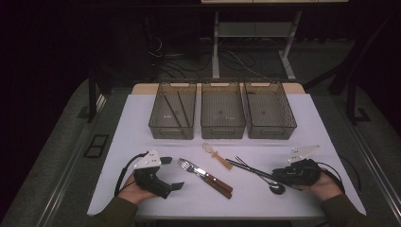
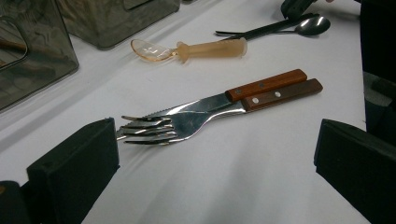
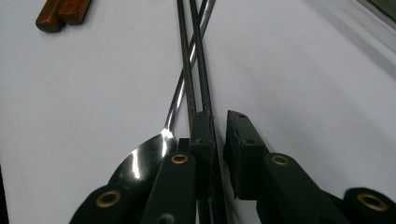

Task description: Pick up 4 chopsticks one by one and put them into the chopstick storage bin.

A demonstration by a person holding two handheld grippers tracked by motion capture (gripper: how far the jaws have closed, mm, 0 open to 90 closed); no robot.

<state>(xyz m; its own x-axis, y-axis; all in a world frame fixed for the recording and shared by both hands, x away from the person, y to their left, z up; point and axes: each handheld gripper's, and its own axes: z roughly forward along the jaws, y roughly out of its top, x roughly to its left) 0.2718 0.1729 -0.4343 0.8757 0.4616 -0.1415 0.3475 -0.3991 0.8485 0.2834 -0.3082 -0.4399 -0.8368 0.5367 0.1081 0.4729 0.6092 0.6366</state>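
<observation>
The right gripper (image 3: 217,126), low on the white desk (image 1: 142,123), has its fingers nearly closed around the ends of a pair of thin dark patterned chopsticks (image 3: 194,56), which lie across a shiny black metal spoon (image 3: 144,163). A small gap remains beside one finger, so a firm pinch cannot be confirmed. The left gripper (image 2: 215,158) rests with fingers wide apart and empty, just before a steel fork (image 2: 154,127) and wooden-handled knife (image 2: 261,85).

I counted three clear bins (image 1: 222,118) in a row on the table. Two chopsticks (image 1: 176,109) lay in the left bin, and two more chopsticks (image 3: 194,56) lay by my right hand. There was one fork (image 2: 159,127), one knife (image 2: 261,86), one dark spoon (image 3: 140,163) and one translucent spoon (image 2: 187,49).
</observation>
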